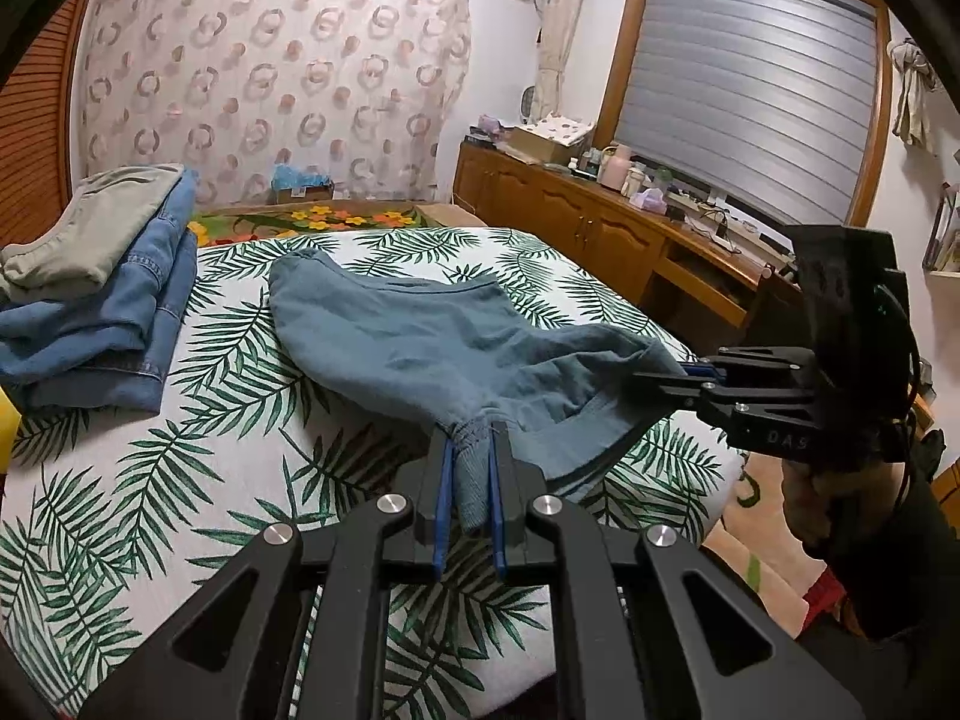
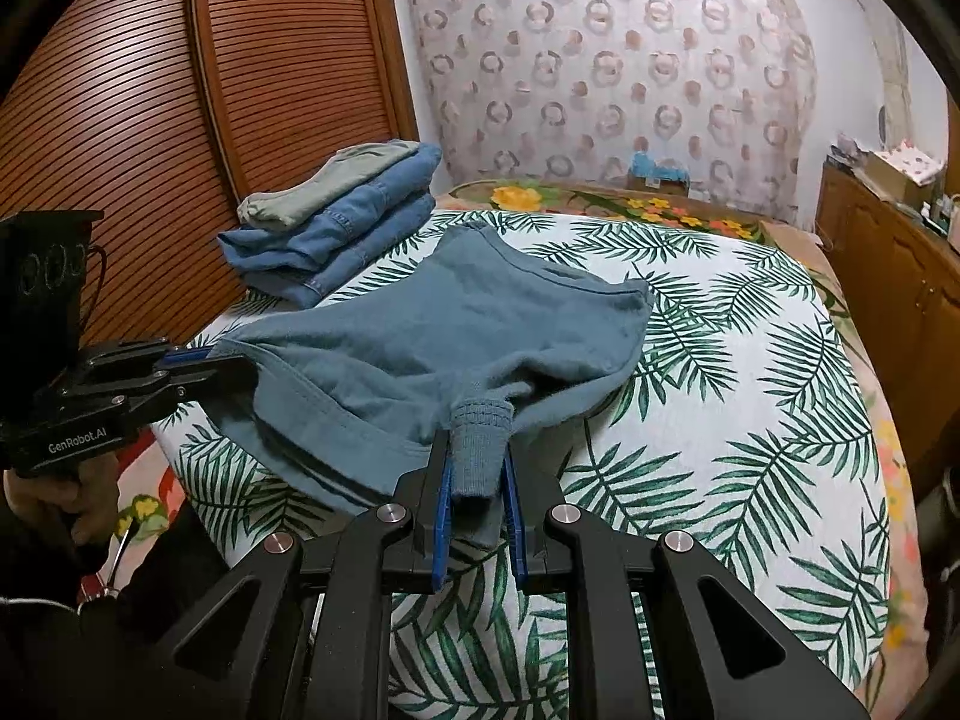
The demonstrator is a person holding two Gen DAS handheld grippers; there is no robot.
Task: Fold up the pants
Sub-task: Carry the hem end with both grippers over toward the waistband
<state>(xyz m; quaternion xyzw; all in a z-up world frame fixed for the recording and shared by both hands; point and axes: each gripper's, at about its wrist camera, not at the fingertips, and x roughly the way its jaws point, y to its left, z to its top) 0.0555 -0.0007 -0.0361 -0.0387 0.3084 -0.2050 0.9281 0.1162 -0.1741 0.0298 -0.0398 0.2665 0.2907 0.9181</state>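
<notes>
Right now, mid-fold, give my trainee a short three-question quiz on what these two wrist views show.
1. True or false: both grippers are shut on the teal pants.
2. What sits on top of the folded denim in the stack at the far left of the bed?
A. a grey-green garment
B. a pillow
C. a box
3. Which part of the pants is pinched between the fingers of the right gripper?

Key:
1. True; the left gripper also clamps the fabric.
2. A, the grey-green garment.
3. A bunched, ribbed band of fabric.
</notes>
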